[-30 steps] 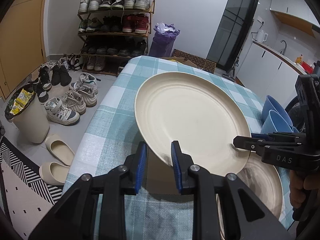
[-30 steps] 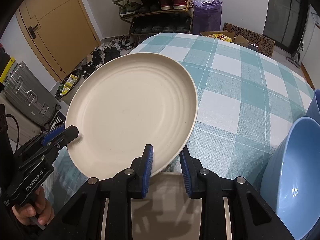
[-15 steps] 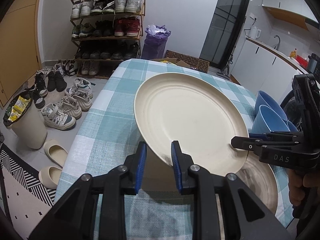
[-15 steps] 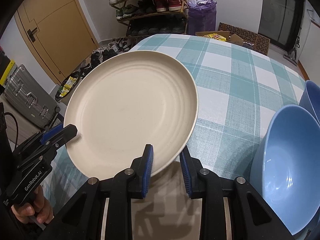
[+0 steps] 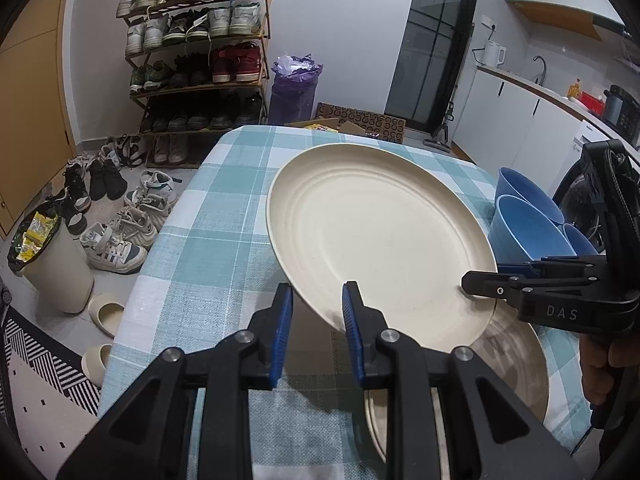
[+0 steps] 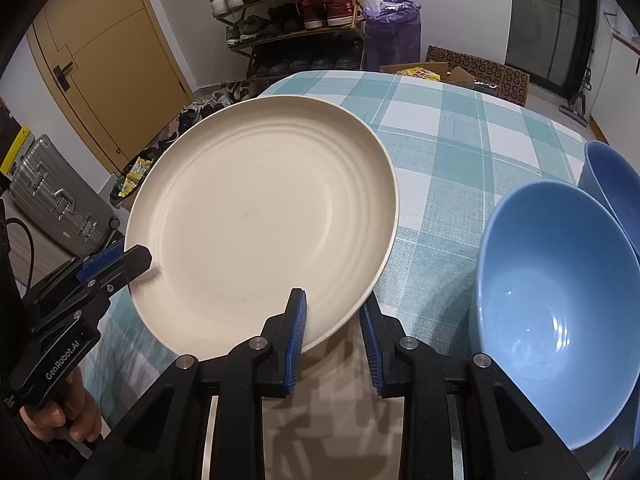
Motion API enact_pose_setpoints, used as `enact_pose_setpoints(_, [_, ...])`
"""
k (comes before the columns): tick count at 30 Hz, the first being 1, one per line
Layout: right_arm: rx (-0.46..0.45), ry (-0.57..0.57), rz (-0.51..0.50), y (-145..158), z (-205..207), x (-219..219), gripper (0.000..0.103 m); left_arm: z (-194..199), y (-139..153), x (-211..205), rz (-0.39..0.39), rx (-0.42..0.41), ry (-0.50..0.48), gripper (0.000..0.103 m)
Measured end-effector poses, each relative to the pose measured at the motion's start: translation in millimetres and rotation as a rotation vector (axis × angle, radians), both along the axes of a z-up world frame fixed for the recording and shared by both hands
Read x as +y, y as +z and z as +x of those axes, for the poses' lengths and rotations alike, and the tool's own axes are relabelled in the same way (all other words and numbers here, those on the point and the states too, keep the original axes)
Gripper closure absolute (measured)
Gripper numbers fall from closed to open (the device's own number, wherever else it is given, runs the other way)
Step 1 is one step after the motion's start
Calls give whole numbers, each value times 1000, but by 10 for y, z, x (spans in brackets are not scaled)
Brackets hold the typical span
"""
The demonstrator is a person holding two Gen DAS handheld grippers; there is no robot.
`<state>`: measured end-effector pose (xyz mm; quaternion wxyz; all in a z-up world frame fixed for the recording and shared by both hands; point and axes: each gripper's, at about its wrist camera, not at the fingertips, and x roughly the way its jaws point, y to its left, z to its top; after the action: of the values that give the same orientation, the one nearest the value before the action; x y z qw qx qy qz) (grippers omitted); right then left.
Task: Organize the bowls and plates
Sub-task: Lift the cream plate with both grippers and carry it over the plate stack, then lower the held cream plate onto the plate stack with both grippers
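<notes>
Checked table (image 5: 224, 240): both grippers (left (image 5: 316, 320), right (image 6: 334, 330)) clamp a cream plate (image 5: 376, 240); empty blue bowls (image 6: 560, 312) at three o'clock.

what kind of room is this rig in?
Likely a home, an entry area open to a kitchen: a loaded shoe rack by the wall, a checked tablecloth, and a counter with kettle and tap.

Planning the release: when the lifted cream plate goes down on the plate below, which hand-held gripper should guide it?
Probably left hand-held gripper: the lower plate lies just beyond it. Both grip the lifted plate.
</notes>
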<state>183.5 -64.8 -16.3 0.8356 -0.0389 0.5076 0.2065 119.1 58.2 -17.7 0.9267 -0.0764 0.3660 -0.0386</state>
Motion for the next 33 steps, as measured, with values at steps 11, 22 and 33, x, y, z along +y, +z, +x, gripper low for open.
enact_pose_setpoints(11, [0,-16,-8,11,-103,-95,75,-45,56,-108,21,-5,-16,80])
enact_pose_setpoints(22, [-5,-13,0,54,-261,-173,75,-151,46,-171,24,-1,-16,80])
enact_pose_setpoints(33, [-18,11,-14,69,-469,-244,75,-313,-34,-278,32,13,-17,79])
